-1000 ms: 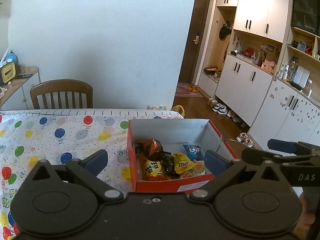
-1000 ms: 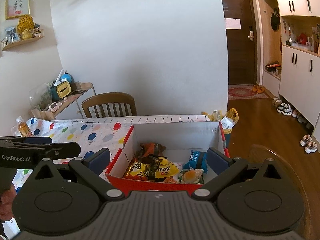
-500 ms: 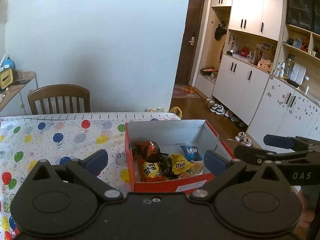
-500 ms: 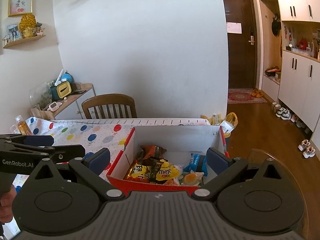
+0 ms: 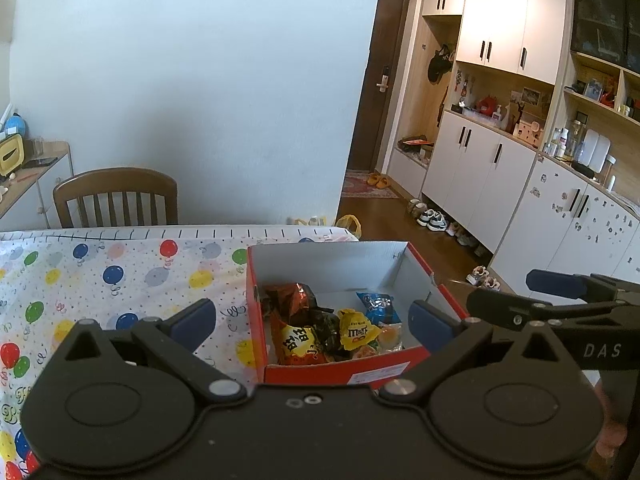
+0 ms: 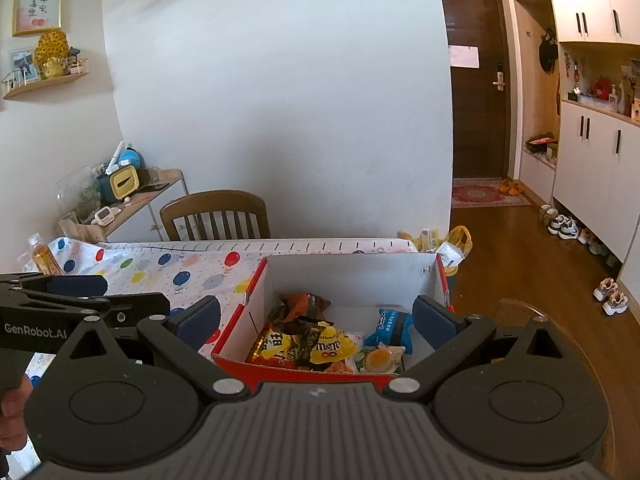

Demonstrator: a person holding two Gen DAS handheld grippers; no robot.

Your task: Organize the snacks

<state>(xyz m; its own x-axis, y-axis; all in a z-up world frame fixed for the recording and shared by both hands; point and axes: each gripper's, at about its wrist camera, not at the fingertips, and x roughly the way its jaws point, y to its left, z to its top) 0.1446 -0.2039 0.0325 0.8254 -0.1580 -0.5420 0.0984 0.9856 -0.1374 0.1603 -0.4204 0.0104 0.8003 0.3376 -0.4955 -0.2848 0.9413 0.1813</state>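
A red cardboard box (image 5: 340, 374) (image 6: 240, 312) with a white inside stands on the balloon-print tablecloth (image 5: 120, 276) (image 6: 192, 272). Inside lie several snack packs: a yellow M&M's bag (image 5: 357, 330) (image 6: 330, 346), an orange bag (image 5: 298, 340) (image 6: 272, 346), a blue packet (image 5: 378, 306) (image 6: 391, 326) and a dark orange wrapper (image 5: 294, 298) (image 6: 304, 304). My left gripper (image 5: 314, 316) hovers open just before the box, empty. My right gripper (image 6: 316, 314) is open and empty too, above the box's near edge. Each gripper shows at the side of the other's view.
A wooden chair (image 5: 116, 200) (image 6: 216, 214) stands behind the table against the white wall. A side shelf (image 6: 132, 196) with clutter is at the left, a drink bottle (image 6: 42, 256) on the table's left. White cabinets (image 5: 480, 168) and shoes (image 5: 432, 218) line the right.
Both grippers have risen and drawn back slightly, so the box sits a little lower and smaller in each view. The snacks have not moved.
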